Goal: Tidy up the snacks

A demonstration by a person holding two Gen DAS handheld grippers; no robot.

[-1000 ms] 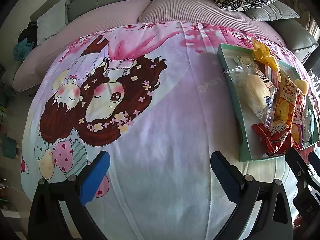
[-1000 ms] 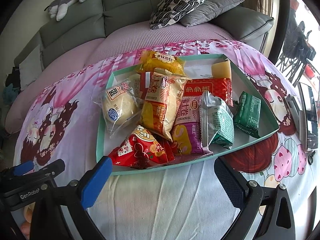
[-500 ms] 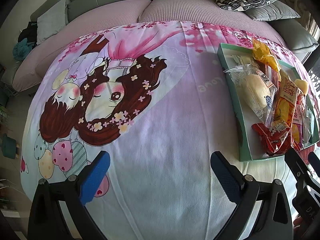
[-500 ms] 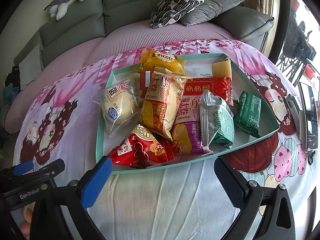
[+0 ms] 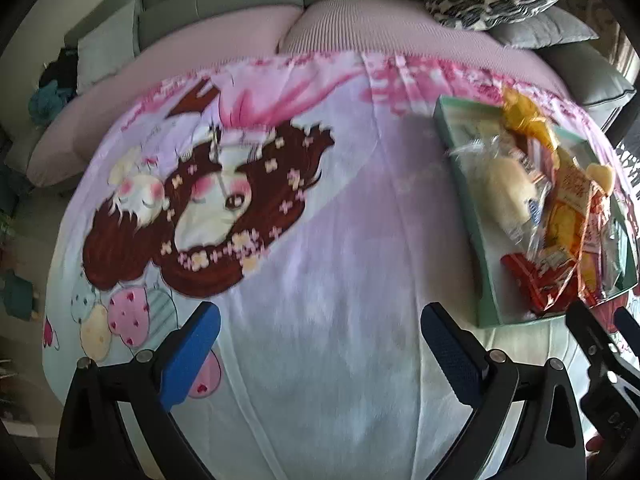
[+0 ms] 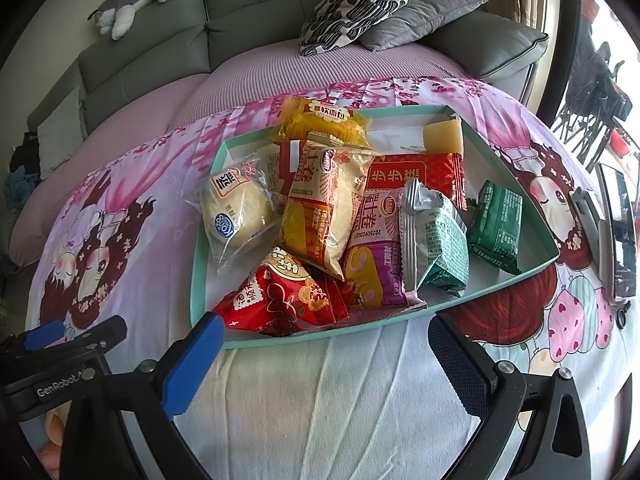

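A shallow teal tray (image 6: 199,268) lies on a cartoon-print cloth and holds several snack packs: a red pack (image 6: 280,300) at its near corner, a clear-wrapped bun (image 6: 234,212), an orange-yellow pack (image 6: 324,204), a purple pack (image 6: 372,256), a silver-green pack (image 6: 436,236) and a dark green pack (image 6: 496,224). My right gripper (image 6: 324,356) is open and empty just in front of the tray's near edge. My left gripper (image 5: 320,344) is open and empty over bare cloth, left of the tray (image 5: 480,248).
A grey sofa (image 6: 160,40) with a patterned cushion (image 6: 360,4) and a plush toy (image 6: 132,4) stands behind the cloth. A phone or tablet (image 6: 618,236) lies at the cloth's right edge. The left gripper's body (image 6: 60,364) shows at the right wrist view's lower left.
The left wrist view has shifted slightly and is now blurred, so the left gripper is moving. The right gripper and the snacks have not visibly moved.
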